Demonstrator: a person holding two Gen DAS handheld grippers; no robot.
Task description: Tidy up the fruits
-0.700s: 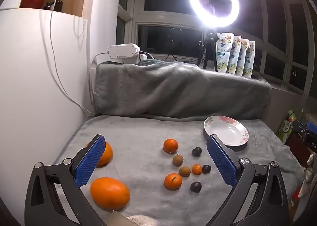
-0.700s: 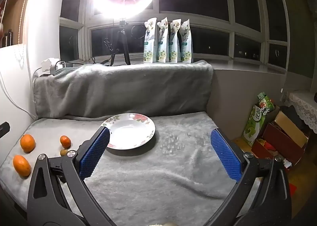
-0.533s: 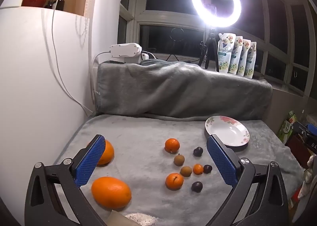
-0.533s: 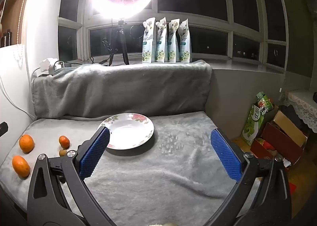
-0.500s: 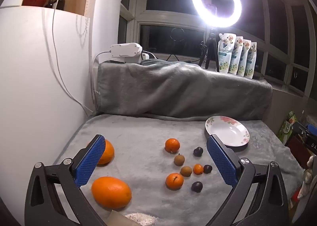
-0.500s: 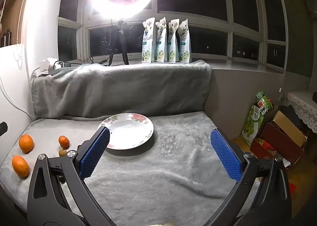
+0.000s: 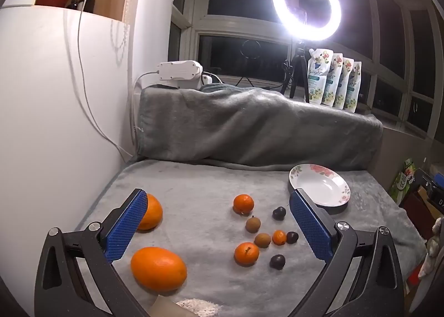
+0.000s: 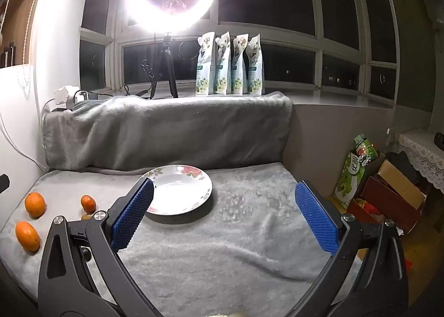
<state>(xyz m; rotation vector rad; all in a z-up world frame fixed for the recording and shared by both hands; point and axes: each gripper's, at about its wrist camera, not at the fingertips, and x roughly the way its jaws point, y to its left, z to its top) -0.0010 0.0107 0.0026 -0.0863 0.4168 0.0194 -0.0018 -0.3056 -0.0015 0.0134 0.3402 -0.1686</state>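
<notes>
My left gripper (image 7: pixel 217 224) and right gripper (image 8: pixel 222 213), blue knurled pads, gape wide, empty. Glossy oranges (image 7: pixel 158 268) lie lower left on grey plush blanket (image 7: pixel 194 192); floral-rimmed plate (image 8: pixel 177 190) centre; pouch labels unreadable.

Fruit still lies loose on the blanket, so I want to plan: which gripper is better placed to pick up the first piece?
Left. The left gripper is open facing the fruit; the right gripper faces the plate.
</notes>
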